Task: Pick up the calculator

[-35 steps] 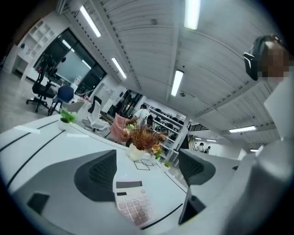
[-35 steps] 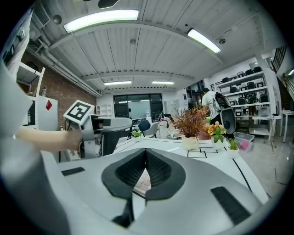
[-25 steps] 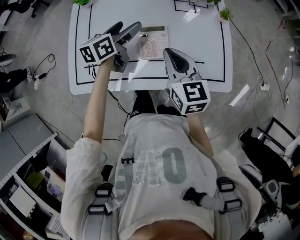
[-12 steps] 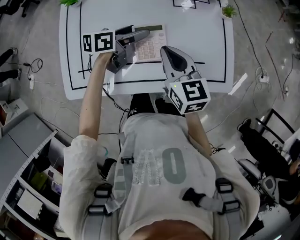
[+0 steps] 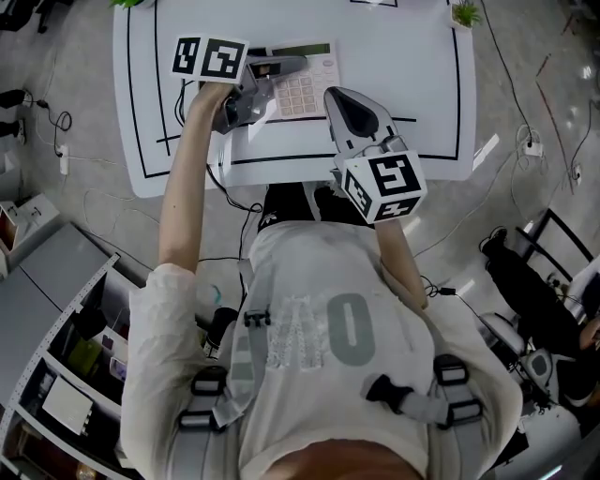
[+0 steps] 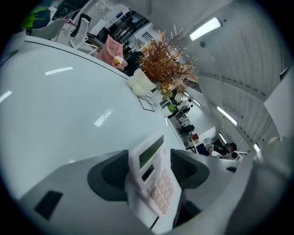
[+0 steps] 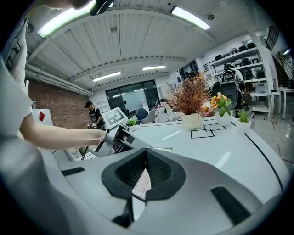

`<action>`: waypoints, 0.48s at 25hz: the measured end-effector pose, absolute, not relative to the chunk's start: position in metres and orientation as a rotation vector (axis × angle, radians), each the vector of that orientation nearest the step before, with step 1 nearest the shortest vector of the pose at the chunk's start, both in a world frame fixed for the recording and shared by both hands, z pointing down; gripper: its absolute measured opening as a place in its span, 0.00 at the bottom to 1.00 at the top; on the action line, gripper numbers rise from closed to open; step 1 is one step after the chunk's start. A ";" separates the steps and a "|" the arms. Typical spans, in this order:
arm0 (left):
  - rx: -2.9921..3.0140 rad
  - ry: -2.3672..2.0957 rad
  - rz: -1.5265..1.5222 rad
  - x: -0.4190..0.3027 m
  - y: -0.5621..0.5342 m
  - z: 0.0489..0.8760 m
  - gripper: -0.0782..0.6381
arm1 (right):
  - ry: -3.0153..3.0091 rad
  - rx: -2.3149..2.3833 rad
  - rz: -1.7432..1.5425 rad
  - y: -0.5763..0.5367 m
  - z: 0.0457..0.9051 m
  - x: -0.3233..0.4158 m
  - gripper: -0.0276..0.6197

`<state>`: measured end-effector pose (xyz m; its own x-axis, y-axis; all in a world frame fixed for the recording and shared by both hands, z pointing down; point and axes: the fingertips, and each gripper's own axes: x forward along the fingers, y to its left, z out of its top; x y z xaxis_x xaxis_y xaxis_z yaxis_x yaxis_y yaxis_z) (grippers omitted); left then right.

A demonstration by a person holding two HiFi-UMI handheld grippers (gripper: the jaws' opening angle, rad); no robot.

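The calculator, white with pale keys and a grey display, lies near the far middle of the white table. My left gripper reaches in from the left, and its jaws straddle the calculator's left part. In the left gripper view the calculator stands between the two dark pads. The left pad lies against it and a sliver of gap remains at the right pad as the jaws are closing. My right gripper hovers just right of the calculator with its pads together and nothing in them.
Black lines mark out fields on the table. A dried plant in a white vase and a small green pot plant stand at the far edge. Cables run over the floor, and shelves stand at the lower left.
My left gripper has dropped and swung toward the calculator, and its jaws now enclose the calculator's left part. The right gripper has sunk slightly.
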<state>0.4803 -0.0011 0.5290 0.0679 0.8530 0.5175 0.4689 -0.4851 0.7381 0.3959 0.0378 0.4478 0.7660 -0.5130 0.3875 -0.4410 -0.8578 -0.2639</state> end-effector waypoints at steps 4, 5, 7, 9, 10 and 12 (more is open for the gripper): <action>1.997 1.321 1.505 0.481 -0.006 0.542 0.36 | 0.783 -2.796 -0.701 0.031 0.452 0.398 0.05; 1.994 1.328 1.518 0.481 -0.006 0.543 0.36 | 0.790 -2.795 -0.705 0.029 0.453 0.398 0.05; 1.979 1.334 1.527 0.481 -0.007 0.544 0.35 | 0.804 -2.793 -0.710 0.025 0.455 0.398 0.05; 1.965 1.337 1.531 0.480 -0.006 0.544 0.34 | 0.811 -2.791 -0.712 0.023 0.456 0.397 0.05; 1.961 1.334 1.528 0.481 -0.006 0.544 0.34 | 0.814 -2.791 -0.713 0.022 0.456 0.396 0.05; 1.956 1.321 1.506 0.481 -0.005 0.542 0.32 | 0.821 -2.791 -0.714 0.020 0.457 0.396 0.05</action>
